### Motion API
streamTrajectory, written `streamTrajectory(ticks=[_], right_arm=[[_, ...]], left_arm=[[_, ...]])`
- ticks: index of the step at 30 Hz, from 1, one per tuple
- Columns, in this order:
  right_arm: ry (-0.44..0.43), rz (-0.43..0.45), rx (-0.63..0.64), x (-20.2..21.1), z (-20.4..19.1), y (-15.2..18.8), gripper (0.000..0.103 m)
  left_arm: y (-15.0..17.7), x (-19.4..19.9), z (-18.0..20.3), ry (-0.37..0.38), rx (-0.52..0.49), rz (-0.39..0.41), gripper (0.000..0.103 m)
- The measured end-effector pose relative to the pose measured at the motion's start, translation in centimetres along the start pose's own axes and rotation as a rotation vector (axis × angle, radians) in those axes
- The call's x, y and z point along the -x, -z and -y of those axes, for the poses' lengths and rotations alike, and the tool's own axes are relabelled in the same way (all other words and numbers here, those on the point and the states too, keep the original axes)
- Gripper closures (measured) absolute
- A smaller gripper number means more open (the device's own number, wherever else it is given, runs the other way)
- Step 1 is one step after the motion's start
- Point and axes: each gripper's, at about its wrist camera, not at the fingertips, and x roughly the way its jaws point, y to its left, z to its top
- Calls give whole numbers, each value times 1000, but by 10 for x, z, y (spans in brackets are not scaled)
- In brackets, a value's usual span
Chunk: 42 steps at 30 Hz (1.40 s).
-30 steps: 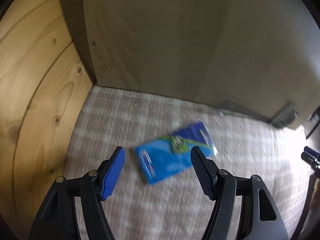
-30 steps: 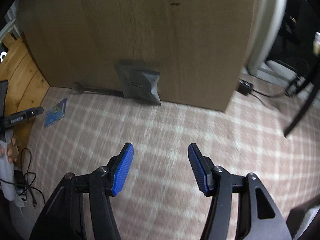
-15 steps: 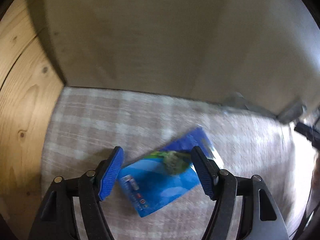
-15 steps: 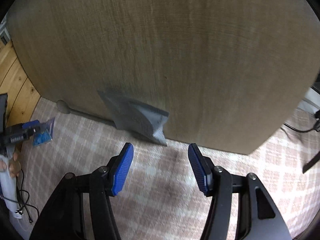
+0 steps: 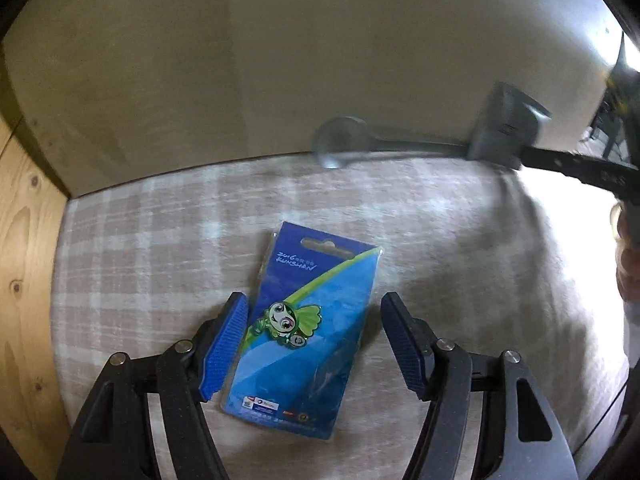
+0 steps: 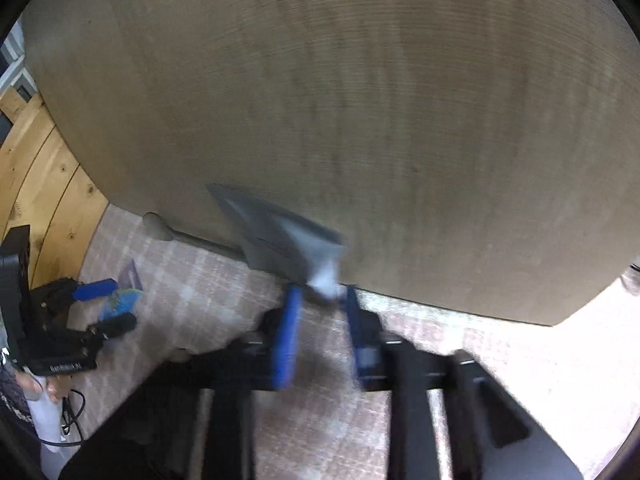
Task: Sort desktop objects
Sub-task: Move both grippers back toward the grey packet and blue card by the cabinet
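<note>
A blue card pack with a green frog pin (image 5: 308,328) lies flat on the plaid cloth (image 5: 460,248). My left gripper (image 5: 314,346) straddles it. Its jaws are closing, the left pad is at the card's edge, and a gap shows on the right. A grey pouch (image 6: 276,240) leans on the board. My right gripper (image 6: 322,320) is blurred, its jaws closing around the pouch's lower corner, and I see no pad pressing on it. The right wrist view also shows the left gripper (image 6: 108,306) over the card (image 6: 126,300). The pouch (image 5: 508,136) appears at the far right of the left wrist view.
A tall beige board (image 6: 360,120) stands along the back of the cloth. A grey spoon (image 5: 340,148) lies at its foot. A pine panel (image 5: 24,280) walls the left side. A person's hand (image 5: 628,264) and cables (image 6: 68,420) are at the edges.
The left gripper came down over the blue card and rolled, so the card now lies lengthwise between its fingers. The right gripper moved up to the pouch and its jaws narrowed sharply.
</note>
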Motion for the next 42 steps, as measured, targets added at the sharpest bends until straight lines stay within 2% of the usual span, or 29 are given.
streamTrajectory(ticks=[3, 8, 10, 15, 18, 19, 21, 23, 25, 26, 28, 31, 34, 42], right_arm=[[-10, 0, 37, -1, -3, -4, 95], [-33, -40, 72, 6, -7, 22, 97], [-24, -54, 90, 7, -9, 29, 102], [-15, -108, 76, 16, 7, 61, 102], [-10, -112, 71, 26, 16, 71, 101], [-10, -111, 74, 29, 18, 71, 100], [-3, -109, 62, 32, 20, 68, 88], [-6, -81, 33, 33, 23, 60, 63], [-31, -57, 7, 32, 23, 52, 56], [-48, -50, -2, 29, 21, 46, 55], [-64, -47, -7, 20, 15, 37, 54], [-70, -58, 3, 3, -4, 30, 54], [-80, -63, 3, -5, -10, 28, 54], [-113, -51, -10, -8, -8, 24, 54]], left_arm=[[6, 1, 20, 18, -35, 4, 45], [26, 5, 65, 71, -130, 0, 46], [34, 7, 83, 80, -150, -3, 46], [63, 17, 136, 161, -260, -28, 47], [75, 24, 156, 241, -303, -73, 47], [75, 27, 155, 249, -282, -79, 47], [69, 33, 146, 244, -244, -63, 47], [54, 40, 126, 180, -183, -17, 47], [34, 42, 99, 130, -107, 21, 47], [24, 45, 83, 79, -57, 56, 47], [39, 47, 58, 32, 17, 95, 47], [25, 42, 26, 14, 100, 115, 47], [18, 30, 19, -7, 102, 117, 47], [10, 7, 24, -6, 77, 115, 47]])
